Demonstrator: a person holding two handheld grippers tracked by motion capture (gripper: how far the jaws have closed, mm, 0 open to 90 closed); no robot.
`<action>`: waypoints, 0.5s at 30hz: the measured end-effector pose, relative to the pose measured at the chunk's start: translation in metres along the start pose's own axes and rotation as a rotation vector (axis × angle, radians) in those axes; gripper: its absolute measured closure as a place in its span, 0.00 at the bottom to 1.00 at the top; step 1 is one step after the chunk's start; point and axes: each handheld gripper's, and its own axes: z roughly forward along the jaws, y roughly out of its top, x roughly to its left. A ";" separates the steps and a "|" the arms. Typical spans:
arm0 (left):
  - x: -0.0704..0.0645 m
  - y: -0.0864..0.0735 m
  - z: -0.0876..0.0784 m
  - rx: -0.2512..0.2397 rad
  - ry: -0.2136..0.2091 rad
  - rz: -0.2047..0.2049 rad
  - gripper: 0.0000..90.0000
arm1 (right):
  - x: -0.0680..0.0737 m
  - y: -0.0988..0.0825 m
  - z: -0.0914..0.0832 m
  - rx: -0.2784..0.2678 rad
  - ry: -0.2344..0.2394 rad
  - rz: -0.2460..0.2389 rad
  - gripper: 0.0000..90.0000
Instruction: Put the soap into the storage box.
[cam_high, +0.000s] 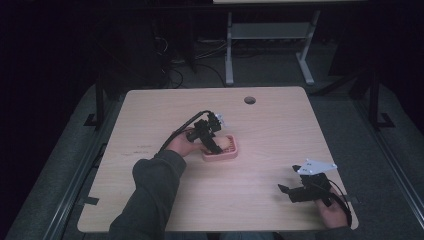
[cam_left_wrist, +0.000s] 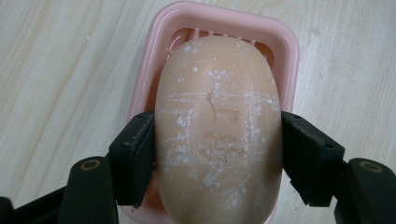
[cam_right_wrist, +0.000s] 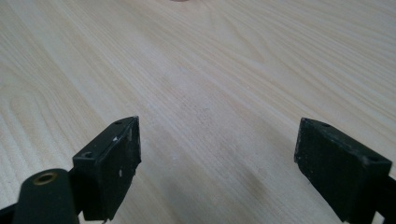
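The left gripper (cam_left_wrist: 217, 154) is clamped on a peach soap bar (cam_left_wrist: 217, 130) over the pink soap dish (cam_left_wrist: 287, 60) near the tabletop's (cam_high: 260, 130) middle. The right gripper (cam_right_wrist: 217, 163) rests near the front right corner, its jaws apart.

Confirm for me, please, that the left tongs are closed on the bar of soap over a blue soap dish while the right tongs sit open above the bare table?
Not quite: the soap dish is pink, not blue, as the left gripper view shows. The rest holds: the left tongs grip the bar of soap by its sides over that dish, and the right tongs sit open above the bare table.
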 end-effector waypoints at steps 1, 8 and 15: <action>0.000 0.000 0.000 0.000 0.000 0.000 0.36 | 0.000 0.000 0.000 0.000 0.000 -0.001 0.16; 0.000 0.000 0.001 -0.003 0.008 0.002 0.36 | 0.000 0.000 0.000 0.001 -0.001 -0.003 0.16; -0.002 0.000 0.004 0.019 0.020 0.008 0.36 | 0.000 0.000 0.000 0.000 0.000 -0.005 0.16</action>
